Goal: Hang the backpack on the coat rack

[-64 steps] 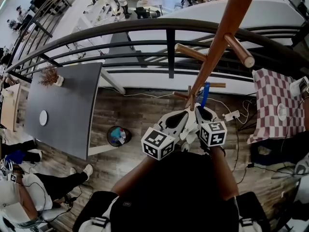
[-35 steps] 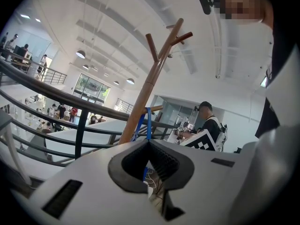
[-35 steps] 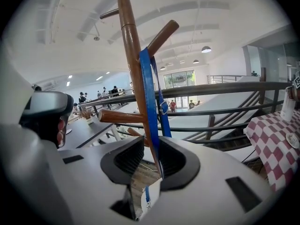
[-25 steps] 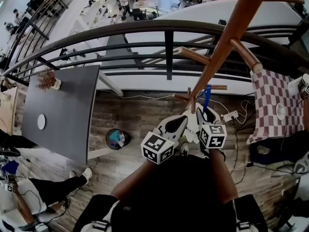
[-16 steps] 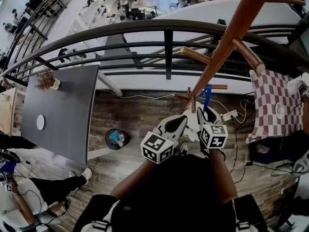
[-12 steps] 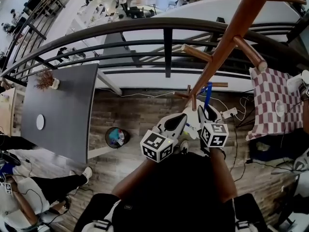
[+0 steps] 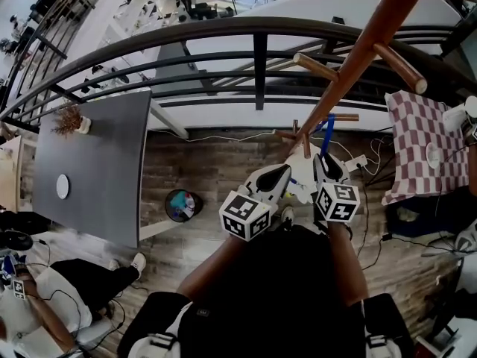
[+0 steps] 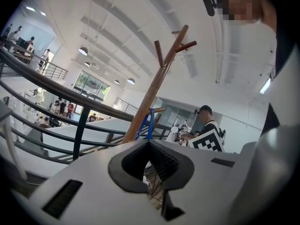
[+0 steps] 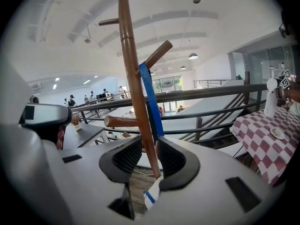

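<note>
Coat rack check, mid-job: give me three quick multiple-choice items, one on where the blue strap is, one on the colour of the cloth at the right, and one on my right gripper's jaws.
1. Where is the blue strap?
A. Over the railing
B. On the coat rack, hanging along its pole
C. On the grey table

2. The cloth at the right is:
A. Plain grey
B. Checked, dark red and white
C. Green striped

3. The jaws of the right gripper are:
A. Clamped on the blue strap
B. Clamped on a peg
C. Apart, pressing on nothing

Answers:
1. B: the right gripper view shows the strap running down the pole from just under a peg.
2. B: the head view shows its checks.
3. C: the jaws have just been opening, and the pole shows in the gap, touched by neither pad.
</note>
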{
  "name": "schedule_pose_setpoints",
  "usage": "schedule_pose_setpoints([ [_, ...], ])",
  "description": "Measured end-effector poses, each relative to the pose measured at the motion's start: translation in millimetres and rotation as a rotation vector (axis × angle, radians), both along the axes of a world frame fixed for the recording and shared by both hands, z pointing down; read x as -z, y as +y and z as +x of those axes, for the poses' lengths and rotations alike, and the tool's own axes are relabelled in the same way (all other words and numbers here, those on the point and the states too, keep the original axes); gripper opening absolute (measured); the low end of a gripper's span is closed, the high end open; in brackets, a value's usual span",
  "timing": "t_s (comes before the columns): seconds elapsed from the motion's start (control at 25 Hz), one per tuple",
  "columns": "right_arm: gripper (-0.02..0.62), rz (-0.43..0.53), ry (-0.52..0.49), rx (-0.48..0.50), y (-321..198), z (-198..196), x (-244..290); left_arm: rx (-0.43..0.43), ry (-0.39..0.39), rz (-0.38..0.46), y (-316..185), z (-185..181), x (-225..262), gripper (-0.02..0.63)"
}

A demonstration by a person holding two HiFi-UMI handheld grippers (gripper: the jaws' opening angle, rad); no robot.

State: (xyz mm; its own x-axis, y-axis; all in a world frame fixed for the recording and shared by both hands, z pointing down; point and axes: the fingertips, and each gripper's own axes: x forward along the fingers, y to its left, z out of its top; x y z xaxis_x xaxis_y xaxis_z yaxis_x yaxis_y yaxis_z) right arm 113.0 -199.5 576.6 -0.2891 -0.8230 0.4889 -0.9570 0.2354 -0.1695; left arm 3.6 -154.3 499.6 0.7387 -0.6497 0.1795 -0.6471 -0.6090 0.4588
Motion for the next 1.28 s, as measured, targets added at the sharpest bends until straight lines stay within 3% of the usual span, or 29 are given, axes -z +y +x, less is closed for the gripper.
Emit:
schedule_pose_setpoints([
  [0.16,0.106,-0.016,-0.017,-0.025,8.0,-2.8,-3.7,-0.007,0.009,0.004,3.1,-5.8,-2.7,0.006],
  [0.36,0.016,-0.024,-0.029,-0.076,18.9,-1.0,-2.5,-0.025,0.007,-0.003,7.6,-10.0,-3.4,0.006],
  [0.88,0.014,-0.054,-0.033,-0.115,56.6,-1.2,-4.6,-0.087,0.019,-0.021,21.3,-2.4,-11.9,0.006],
  [1.28,0.014,-0.034,-0.066,-0.058,64.1,2.7,3.4,-0.042,-0.026,-0.002,26.5,13.0,-7.3,0.006],
])
